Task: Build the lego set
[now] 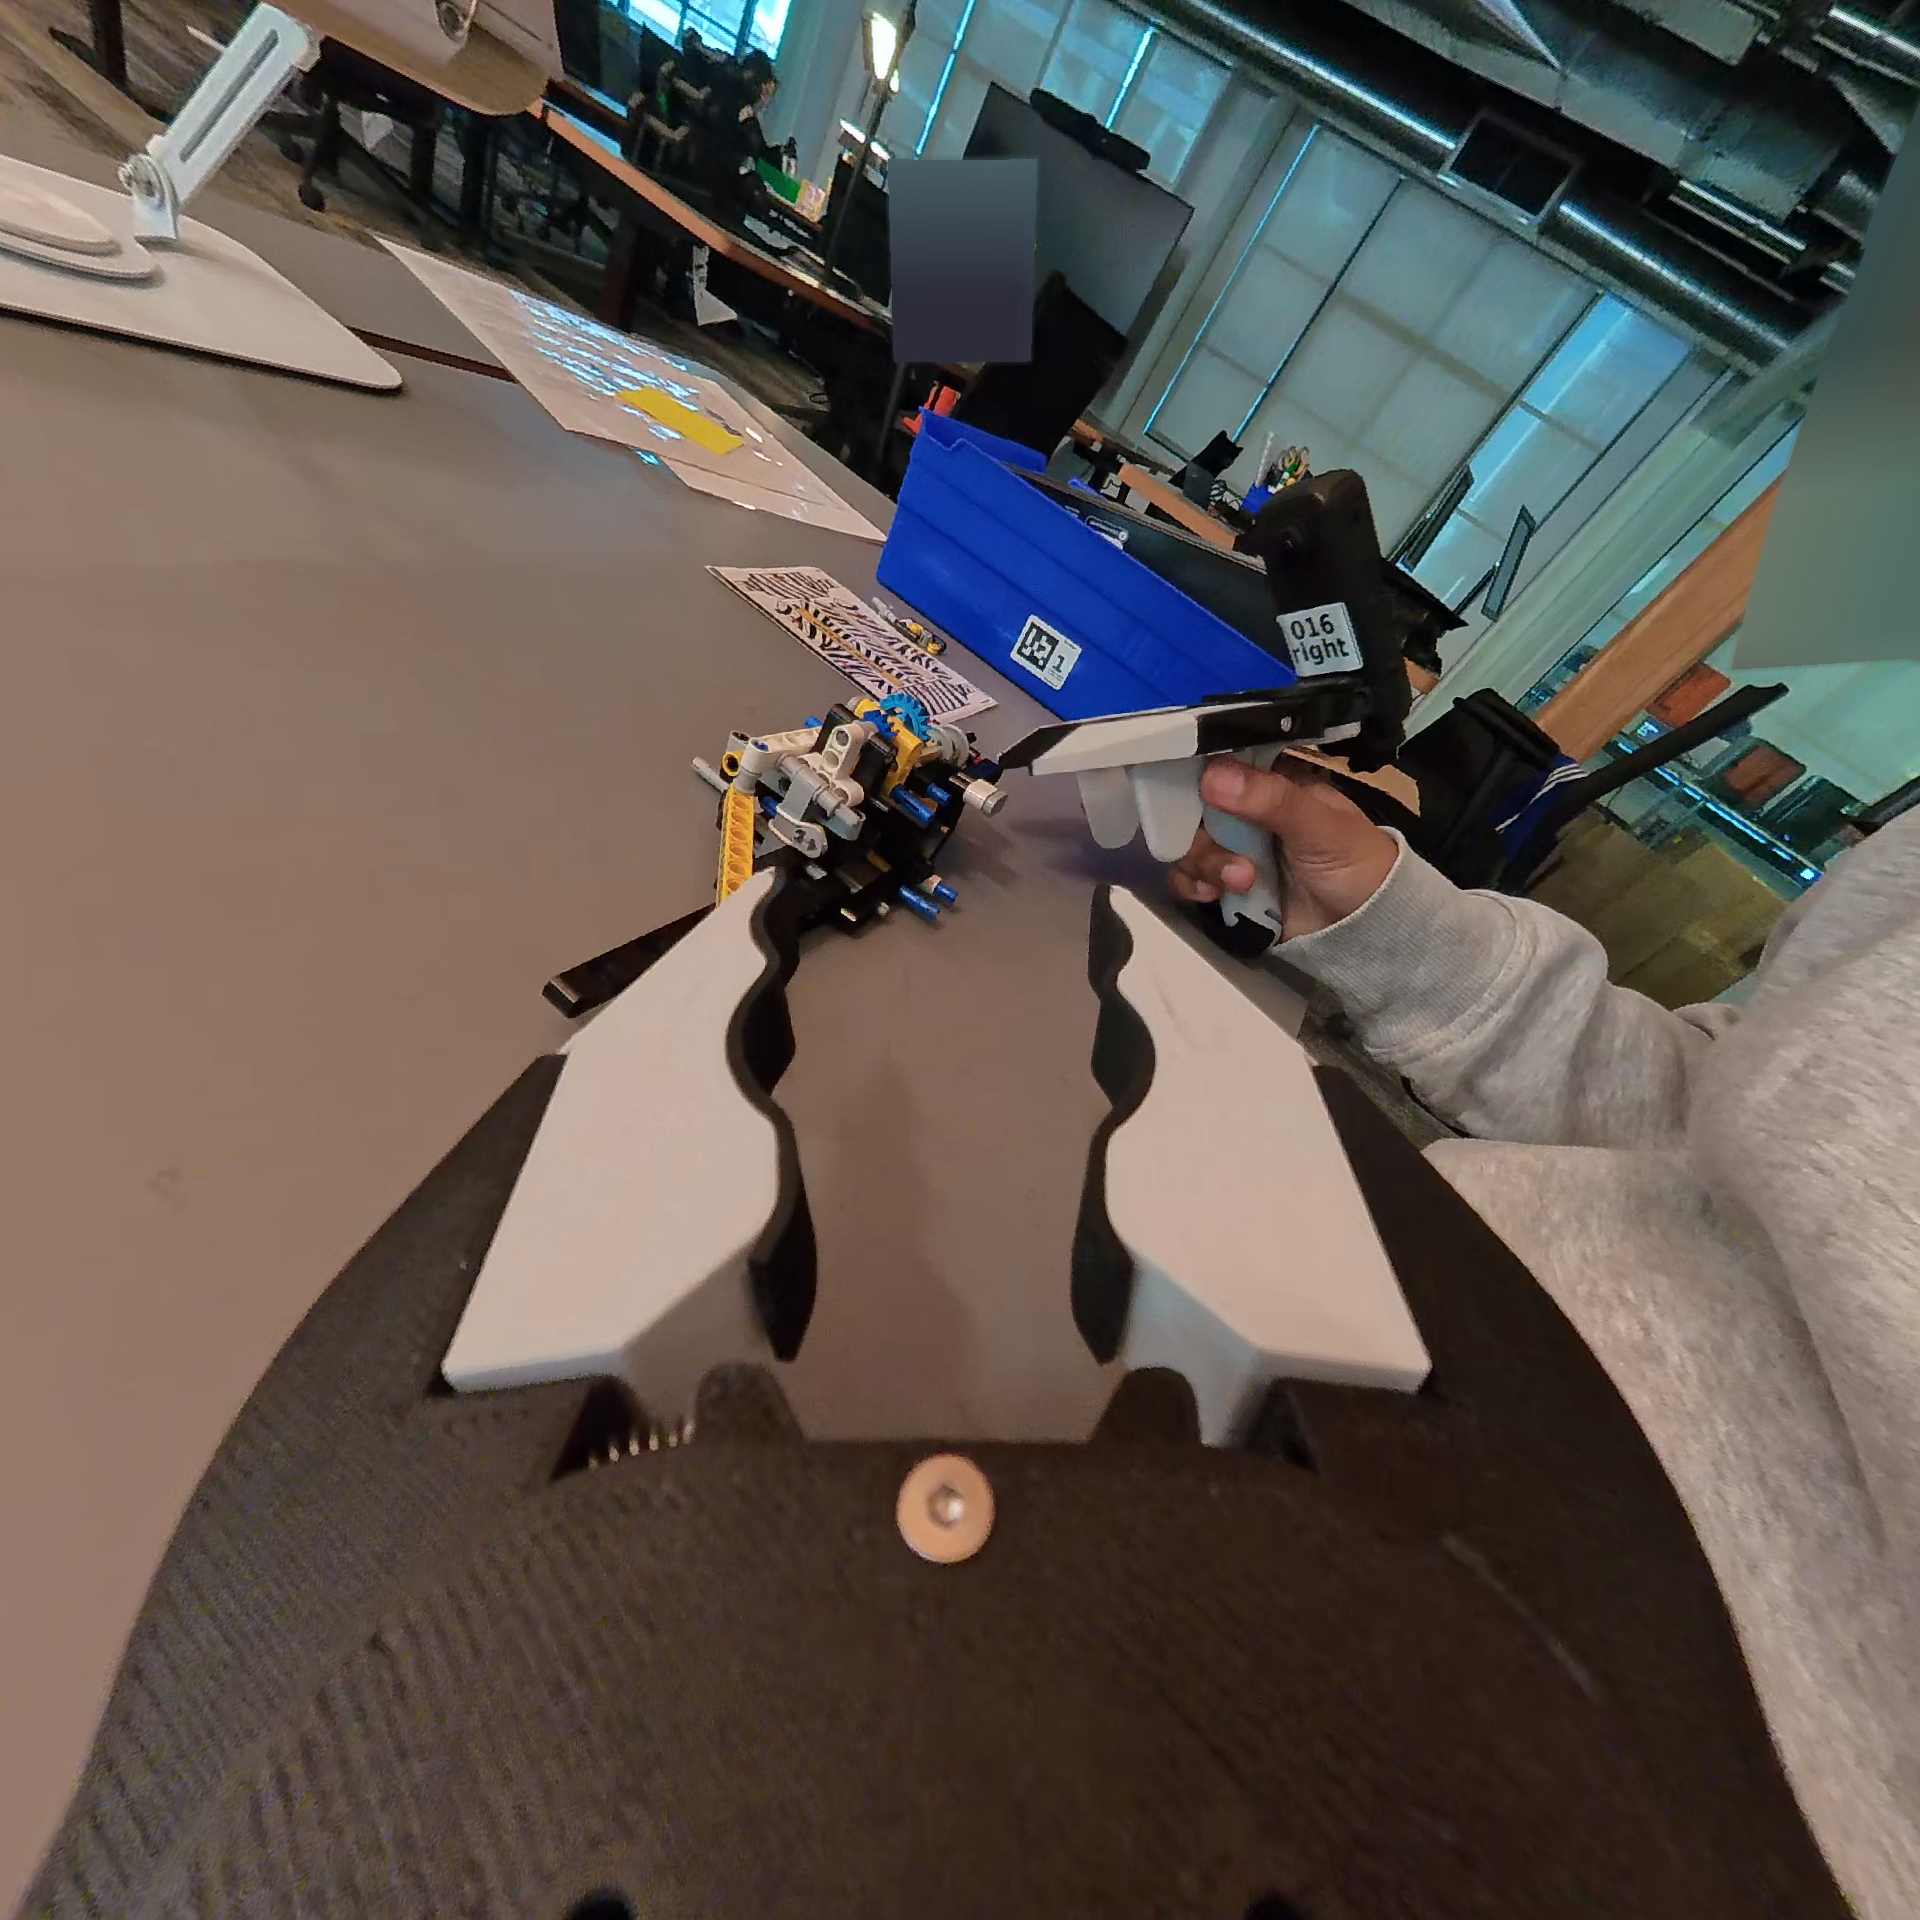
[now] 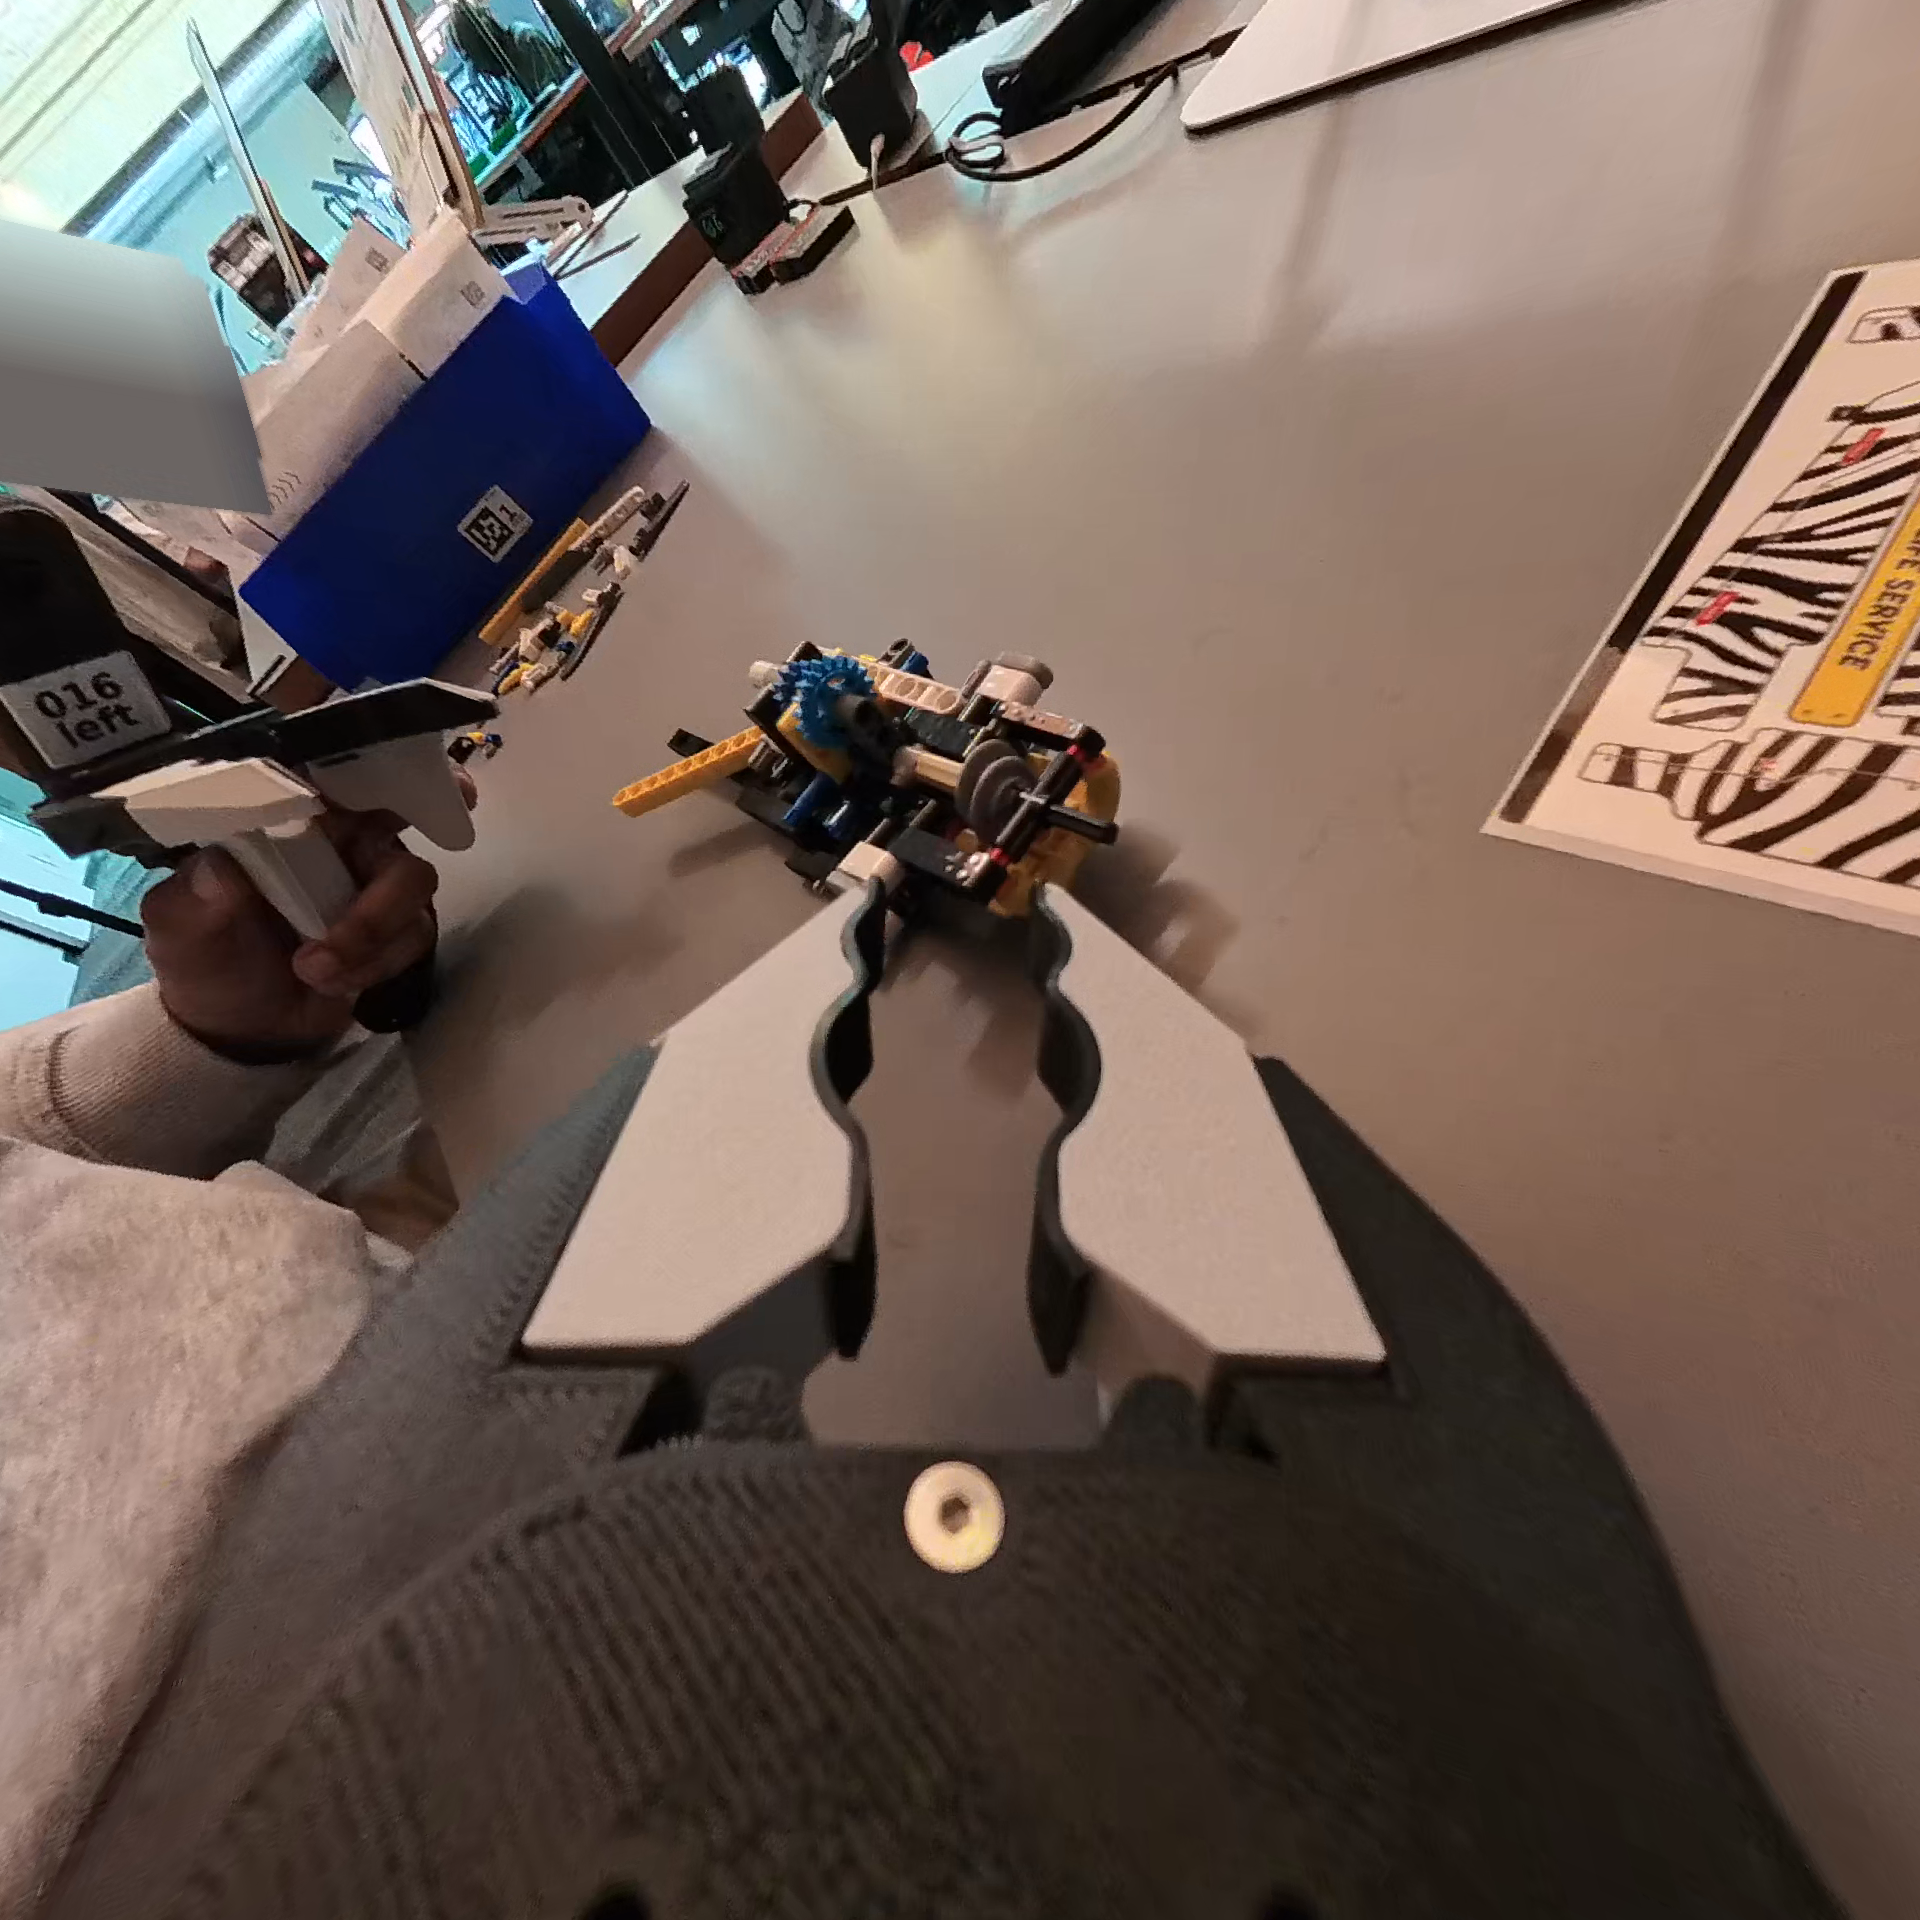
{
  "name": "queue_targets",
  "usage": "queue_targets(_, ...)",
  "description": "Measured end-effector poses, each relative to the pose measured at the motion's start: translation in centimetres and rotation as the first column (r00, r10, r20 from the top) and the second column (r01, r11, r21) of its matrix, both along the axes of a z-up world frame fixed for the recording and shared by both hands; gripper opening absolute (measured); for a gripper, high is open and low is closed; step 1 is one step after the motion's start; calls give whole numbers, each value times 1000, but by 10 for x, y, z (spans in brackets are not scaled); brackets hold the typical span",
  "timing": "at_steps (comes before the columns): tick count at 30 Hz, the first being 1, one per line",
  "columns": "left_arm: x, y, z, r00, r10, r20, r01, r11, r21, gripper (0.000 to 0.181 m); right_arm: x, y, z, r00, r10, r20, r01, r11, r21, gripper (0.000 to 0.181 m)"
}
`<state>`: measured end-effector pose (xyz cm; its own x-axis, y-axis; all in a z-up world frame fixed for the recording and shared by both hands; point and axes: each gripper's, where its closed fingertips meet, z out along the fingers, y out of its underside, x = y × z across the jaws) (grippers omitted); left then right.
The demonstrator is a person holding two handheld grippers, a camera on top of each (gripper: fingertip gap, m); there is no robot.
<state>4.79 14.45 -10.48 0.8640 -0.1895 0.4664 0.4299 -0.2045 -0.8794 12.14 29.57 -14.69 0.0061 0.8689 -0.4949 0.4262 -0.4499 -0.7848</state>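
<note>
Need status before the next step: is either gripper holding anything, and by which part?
Nothing is held. The left gripper and right gripper are both open, empty, beside the lego model.

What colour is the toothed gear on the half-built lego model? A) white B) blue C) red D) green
B: the gear on the lego model is blue, and it shows blue in the left wrist view too, sitting on top of the model above yellow and black parts.
</note>
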Motion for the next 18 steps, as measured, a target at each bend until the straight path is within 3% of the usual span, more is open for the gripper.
queue_targets(18, 0, 0, -1, 1000, -1, 2, 1, 1000, -6, 55, 0, 1, 0, 1000, -11, 2, 11, 1000, 17, 26)
